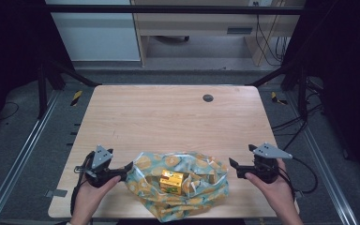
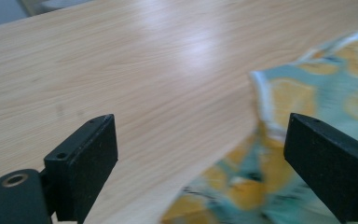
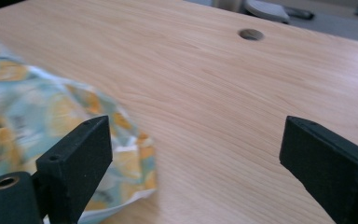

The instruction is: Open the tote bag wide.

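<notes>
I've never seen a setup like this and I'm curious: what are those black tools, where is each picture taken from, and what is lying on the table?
A person stands at a wooden table and holds a hand tool with two black jaws in each hand: the left gripper and the right gripper. The high view looks down from above the person. The other two pictures come from cameras riding on each gripper, looking out between its jaws.

On the table lies a crumpled bag printed with orange slices, with a small yellow box sitting in it. Both grippers are open and hold nothing. The left one is right at the bag's edge; the right one is just beside it.
</notes>
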Available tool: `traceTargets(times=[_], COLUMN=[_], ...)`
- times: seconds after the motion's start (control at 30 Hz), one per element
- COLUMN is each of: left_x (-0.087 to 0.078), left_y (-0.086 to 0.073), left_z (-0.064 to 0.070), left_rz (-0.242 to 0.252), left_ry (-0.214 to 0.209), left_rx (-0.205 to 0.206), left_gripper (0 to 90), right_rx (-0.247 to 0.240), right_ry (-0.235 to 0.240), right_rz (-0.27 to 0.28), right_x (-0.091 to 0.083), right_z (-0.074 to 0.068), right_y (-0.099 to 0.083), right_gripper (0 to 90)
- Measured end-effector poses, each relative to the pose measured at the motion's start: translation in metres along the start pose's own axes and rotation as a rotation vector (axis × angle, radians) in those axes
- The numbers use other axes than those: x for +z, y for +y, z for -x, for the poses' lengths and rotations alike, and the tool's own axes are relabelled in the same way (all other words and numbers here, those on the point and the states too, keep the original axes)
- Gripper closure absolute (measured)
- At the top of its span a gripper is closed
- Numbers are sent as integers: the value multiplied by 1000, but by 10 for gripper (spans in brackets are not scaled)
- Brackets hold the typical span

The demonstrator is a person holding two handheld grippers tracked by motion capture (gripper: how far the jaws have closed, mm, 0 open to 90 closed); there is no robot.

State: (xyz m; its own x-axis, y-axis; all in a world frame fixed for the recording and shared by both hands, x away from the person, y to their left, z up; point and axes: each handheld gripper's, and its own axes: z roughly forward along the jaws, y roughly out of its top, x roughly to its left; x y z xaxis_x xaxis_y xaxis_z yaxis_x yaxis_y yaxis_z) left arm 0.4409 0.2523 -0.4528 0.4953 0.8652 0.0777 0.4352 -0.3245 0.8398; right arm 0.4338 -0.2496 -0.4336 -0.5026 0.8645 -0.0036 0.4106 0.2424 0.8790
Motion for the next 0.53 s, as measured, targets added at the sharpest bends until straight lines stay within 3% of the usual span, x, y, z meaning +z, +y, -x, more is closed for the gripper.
traceTargets(times=[0.17, 0.33, 0.43, 0.53], left_x=[9, 15, 13, 12], left_y=[-5, -10, -11, -10], left_z=[-24, -44, -46, -43], left_rz=[-34, -74, -79, -79], left_ry=[71, 121, 118, 114], left_rx=[-53, -91, -111, -93], left_gripper=[97, 100, 107, 109], right_rx=[61, 81, 95, 96], right_ry=[-87, -153, -162, -172], right_rz=[-51, -120, -149, -161], right_x=[20, 29, 27, 22], right_z=[16, 25, 26, 27], right_y=[-9, -22, -31, -35], right_gripper=[82, 113, 116, 115])
